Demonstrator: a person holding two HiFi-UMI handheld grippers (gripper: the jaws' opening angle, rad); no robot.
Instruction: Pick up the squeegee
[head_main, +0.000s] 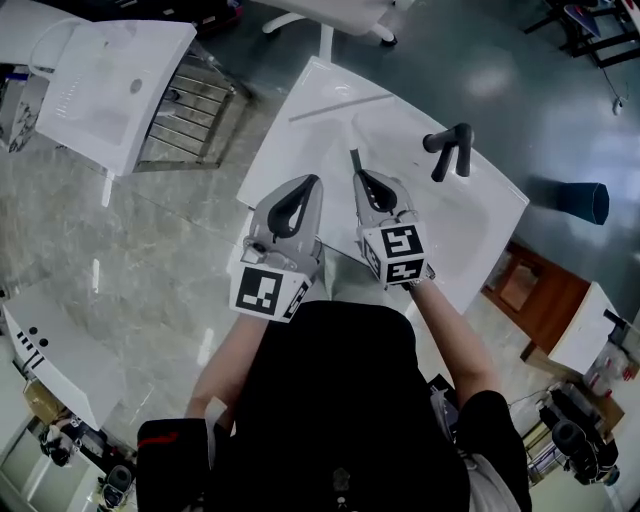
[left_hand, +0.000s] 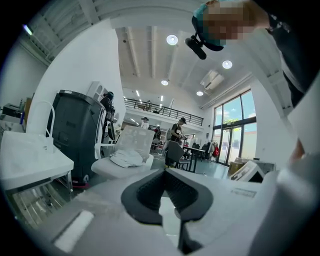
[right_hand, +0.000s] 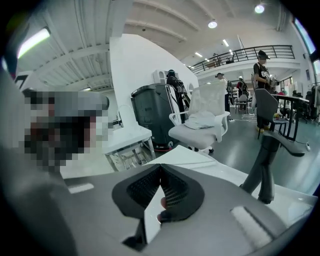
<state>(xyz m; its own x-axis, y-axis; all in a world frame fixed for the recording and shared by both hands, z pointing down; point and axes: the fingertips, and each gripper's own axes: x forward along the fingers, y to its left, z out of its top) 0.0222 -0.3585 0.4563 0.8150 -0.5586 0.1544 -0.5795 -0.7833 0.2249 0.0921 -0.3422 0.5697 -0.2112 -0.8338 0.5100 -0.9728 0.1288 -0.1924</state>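
left gripper (head_main: 315, 182) and right gripper (head_main: 357, 176), both clenched shut on nothing, hang side by side over the near edge of a white desk (head_main: 300, 110). ahead of the right one, by the desk's far right edge, a black t-shaped piece (head_main: 450, 150) stands upright. whether it is the squeegee cannot be told.

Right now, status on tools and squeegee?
Both shut, empty: left tool, right tool. Dark grey squeegee standing on white table, untouched. No obstruction seen.
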